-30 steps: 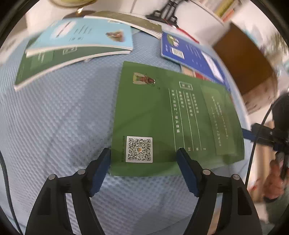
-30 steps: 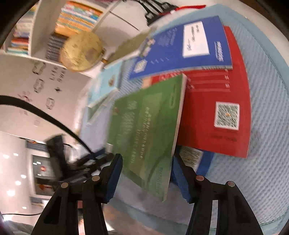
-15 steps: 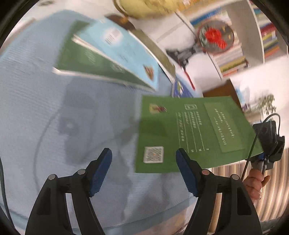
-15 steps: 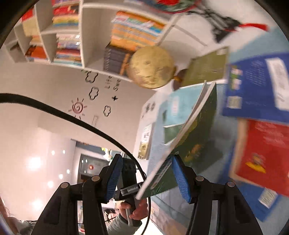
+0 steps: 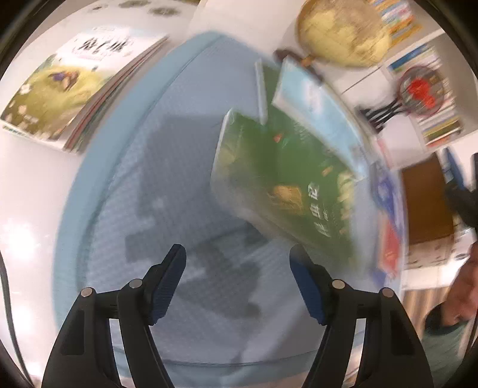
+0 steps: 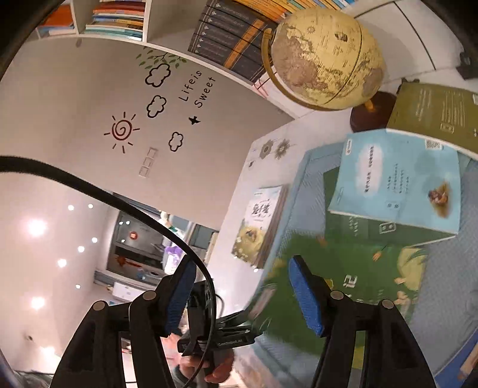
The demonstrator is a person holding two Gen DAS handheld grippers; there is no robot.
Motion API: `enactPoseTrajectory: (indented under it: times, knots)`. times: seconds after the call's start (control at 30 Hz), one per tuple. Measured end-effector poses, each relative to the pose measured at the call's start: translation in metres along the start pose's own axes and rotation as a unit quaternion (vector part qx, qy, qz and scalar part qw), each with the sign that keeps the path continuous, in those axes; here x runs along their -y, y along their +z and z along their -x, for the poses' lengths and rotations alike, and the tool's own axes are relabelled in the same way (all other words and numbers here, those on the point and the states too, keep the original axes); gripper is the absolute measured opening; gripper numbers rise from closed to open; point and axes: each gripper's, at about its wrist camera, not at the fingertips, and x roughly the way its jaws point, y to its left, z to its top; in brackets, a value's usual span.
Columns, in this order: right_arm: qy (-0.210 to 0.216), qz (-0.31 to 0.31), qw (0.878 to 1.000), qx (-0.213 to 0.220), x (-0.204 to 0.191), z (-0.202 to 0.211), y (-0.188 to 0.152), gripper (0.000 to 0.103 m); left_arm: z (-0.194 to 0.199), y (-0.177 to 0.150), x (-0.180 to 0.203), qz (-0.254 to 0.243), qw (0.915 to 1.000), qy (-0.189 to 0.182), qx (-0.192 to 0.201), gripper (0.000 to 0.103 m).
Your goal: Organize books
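Green and blurred, the green book (image 5: 286,191) sits right of centre in the left view over the blue mat (image 5: 125,167). The right claw (image 6: 245,295) is opening, nothing between its pads; the left claw (image 5: 239,280) is spread, empty. Best settle it flat, then carry it squarely to the stack (image 5: 68,89) upper left

The mat (image 6: 301,191) lies on the surface (image 6: 239,209). A book stack (image 6: 260,223) sits on the surface just left of the mat. On the mat, one book (image 6: 400,185) rests atop another (image 6: 352,226); a blurred book (image 6: 358,277) lies nearer. The globe (image 6: 325,53) stands behind them, shelves (image 6: 119,18) behind it.
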Motion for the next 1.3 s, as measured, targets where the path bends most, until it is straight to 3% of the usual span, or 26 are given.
enactPoseTrajectory:
  times: [0.1,0.17,0.27,0.37,0.5,0.6,0.73,0.87,1.0,1.3]
  knots:
    - [-0.036,0.001,0.999,-0.013,0.017,0.0,0.007,0.063,-0.008,-0.012,-0.007,-0.014,0.9996,0.024,-0.005,0.069]
    - [-0.066,0.003,0.997,-0.027,0.034,-0.005,0.01,0.063,-0.005,-0.02,-0.007,-0.004,0.9999,0.011,0.005,0.069]
    - [-0.115,0.0,0.991,-0.062,0.071,-0.024,0.014,0.063,-0.008,-0.03,-0.001,0.023,0.9987,-0.046,0.007,0.069]
    - [-0.148,-0.002,0.985,-0.093,0.102,-0.042,0.015,0.063,-0.018,-0.031,0.016,0.026,0.9989,-0.035,0.019,0.069]
    - [-0.161,-0.015,0.982,-0.099,0.128,-0.053,0.015,0.063,-0.026,-0.018,0.035,0.016,0.9989,-0.011,0.042,0.069]
    - [-0.138,-0.033,0.983,-0.113,0.14,-0.057,0.003,0.063,-0.026,-0.011,0.035,0.025,0.9984,-0.012,0.049,0.069]
    - [-0.112,-0.033,0.982,-0.147,0.133,-0.06,-0.027,0.063,-0.027,-0.013,0.035,0.035,0.9976,-0.009,0.059,0.069]
    - [-0.142,0.042,0.978,-0.144,0.104,-0.048,-0.047,0.063,-0.023,-0.025,0.032,0.044,0.9969,-0.007,0.064,0.069]
    - [-0.189,0.119,0.966,-0.129,0.094,-0.035,-0.026,0.063,-0.019,-0.034,0.032,0.048,0.9968,-0.004,0.064,0.069]
    - [-0.197,0.171,0.934,-0.245,0.083,-0.043,-0.009,0.065,-0.017,-0.047,0.035,0.072,0.9943,-0.022,0.075,0.069]
